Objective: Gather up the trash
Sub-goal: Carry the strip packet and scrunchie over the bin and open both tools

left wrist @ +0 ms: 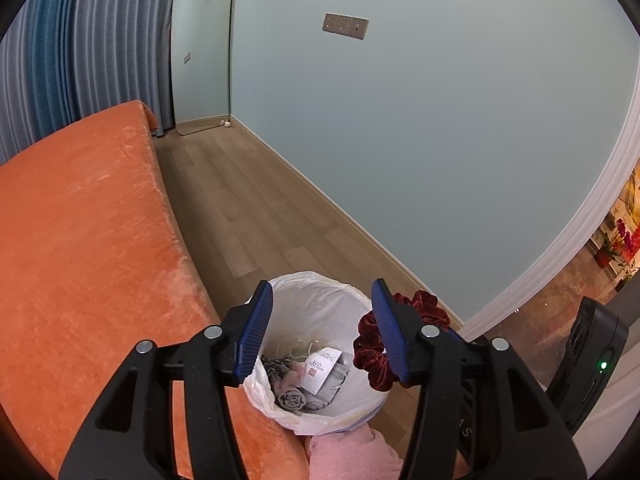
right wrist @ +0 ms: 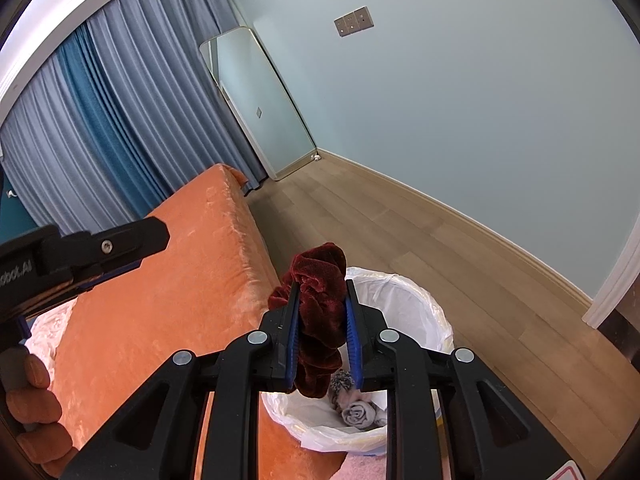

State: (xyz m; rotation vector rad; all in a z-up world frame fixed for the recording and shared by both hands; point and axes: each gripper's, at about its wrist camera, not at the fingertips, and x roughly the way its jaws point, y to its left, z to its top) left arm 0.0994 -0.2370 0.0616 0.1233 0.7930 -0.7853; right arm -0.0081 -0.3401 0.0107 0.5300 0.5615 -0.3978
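A dark red velvet scrunchie [right wrist: 320, 320] is clamped between the blue pads of my right gripper [right wrist: 322, 332], held just above the near rim of a white-lined trash bin [right wrist: 416, 308]. The bin [left wrist: 320, 304] stands on the wood floor beside the orange bed and holds grey rolled cloth [left wrist: 292, 398], a white tag [left wrist: 322, 366] and other scraps. My left gripper [left wrist: 322, 328] is open and empty, its fingers spread over the bin. The scrunchie [left wrist: 376, 360] shows behind the left gripper's right finger.
An orange velvet bed [left wrist: 88, 248] fills the left side. A leaning mirror [left wrist: 202, 52] and blue-grey curtains [right wrist: 100, 120] stand at the far end. Wood floor [right wrist: 420, 232] runs along the pale wall. A pink cloth [left wrist: 352, 456] lies near the bin.
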